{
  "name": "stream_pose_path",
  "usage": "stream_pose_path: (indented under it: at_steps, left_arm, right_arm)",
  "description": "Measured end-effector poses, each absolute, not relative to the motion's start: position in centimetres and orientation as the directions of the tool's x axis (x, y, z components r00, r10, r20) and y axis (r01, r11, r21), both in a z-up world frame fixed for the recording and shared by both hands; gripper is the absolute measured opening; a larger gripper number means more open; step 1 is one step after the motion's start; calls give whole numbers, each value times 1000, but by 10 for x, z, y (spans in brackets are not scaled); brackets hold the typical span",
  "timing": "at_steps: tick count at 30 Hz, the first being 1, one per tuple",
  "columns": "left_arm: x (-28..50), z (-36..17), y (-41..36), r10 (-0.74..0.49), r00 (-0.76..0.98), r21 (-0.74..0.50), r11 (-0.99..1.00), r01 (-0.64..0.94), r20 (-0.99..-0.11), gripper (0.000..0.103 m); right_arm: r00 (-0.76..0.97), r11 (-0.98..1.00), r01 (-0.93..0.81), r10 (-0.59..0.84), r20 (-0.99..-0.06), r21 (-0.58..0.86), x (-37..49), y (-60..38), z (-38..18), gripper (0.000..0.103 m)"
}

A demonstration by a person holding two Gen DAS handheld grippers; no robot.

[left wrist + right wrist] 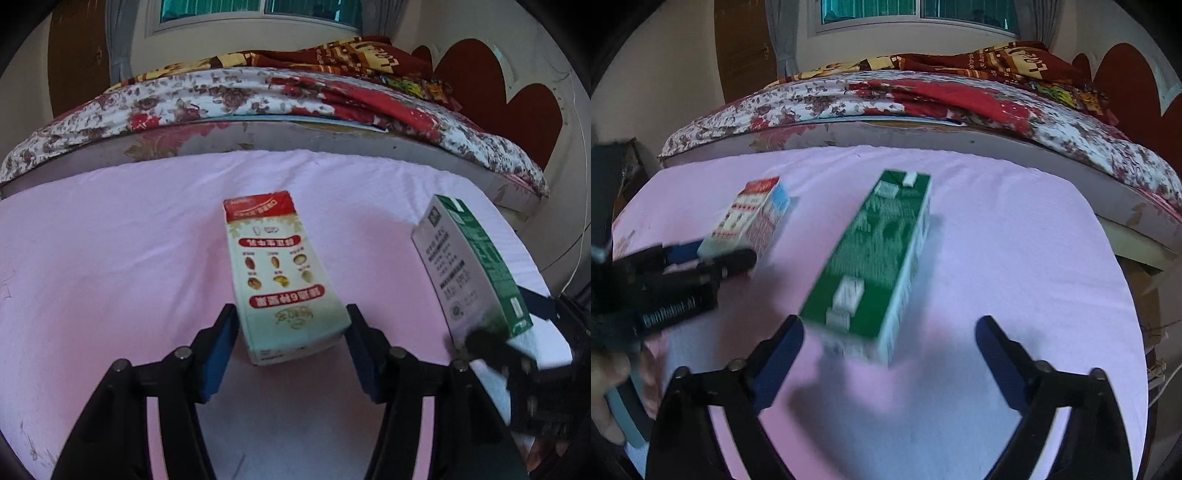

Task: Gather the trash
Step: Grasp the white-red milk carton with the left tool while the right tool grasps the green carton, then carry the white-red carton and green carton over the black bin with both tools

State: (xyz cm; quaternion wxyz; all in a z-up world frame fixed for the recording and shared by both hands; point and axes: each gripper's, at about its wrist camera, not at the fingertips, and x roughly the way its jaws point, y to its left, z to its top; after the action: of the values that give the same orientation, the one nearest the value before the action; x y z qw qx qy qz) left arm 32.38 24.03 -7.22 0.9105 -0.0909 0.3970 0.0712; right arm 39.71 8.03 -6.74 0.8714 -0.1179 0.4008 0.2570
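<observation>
The left gripper (291,332) brackets the red carton's (280,273) near end, jaws released, lined up to clamp. At its three o'clock, the right gripper (889,341) gapes unclenched before the green carton (875,258).

Red-and-white carton (280,273) lying flat on pink cloth (110,258), its near end sitting between left gripper (293,350) blue pads, green-and-white carton (469,266) lying right, floral bed (221,99) showing behind.
</observation>
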Motion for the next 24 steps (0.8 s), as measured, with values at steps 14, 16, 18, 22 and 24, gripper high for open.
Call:
stream_pose_path:
  at_steps: [14, 16, 18, 22, 24]
  left_arm:
    - [319, -70, 260, 130, 675, -73, 962, -264, -726, 67]
    - [324, -74, 262, 123, 665, -76, 962, -263, -737, 67]
    - [327, -77, 265, 92, 656, -101, 963, -250, -749, 54]
    - [320, -74, 260, 94, 661, -83, 969, -231, -744, 52]
    - [313, -72, 254, 97, 669, -75, 972, -224, -737, 51]
  right_arm:
    - [544, 869, -494, 323, -775, 15, 421, 77, -74, 47]
    - [537, 870, -493, 325, -779, 23, 424, 78, -75, 47]
    - [534, 869, -495, 324, -781, 22, 426, 79, -77, 47]
    - [519, 862, -505, 349, -780, 50, 422, 74, -76, 42]
    - [524, 864, -501, 348, -777, 49, 415, 68, -74, 41]
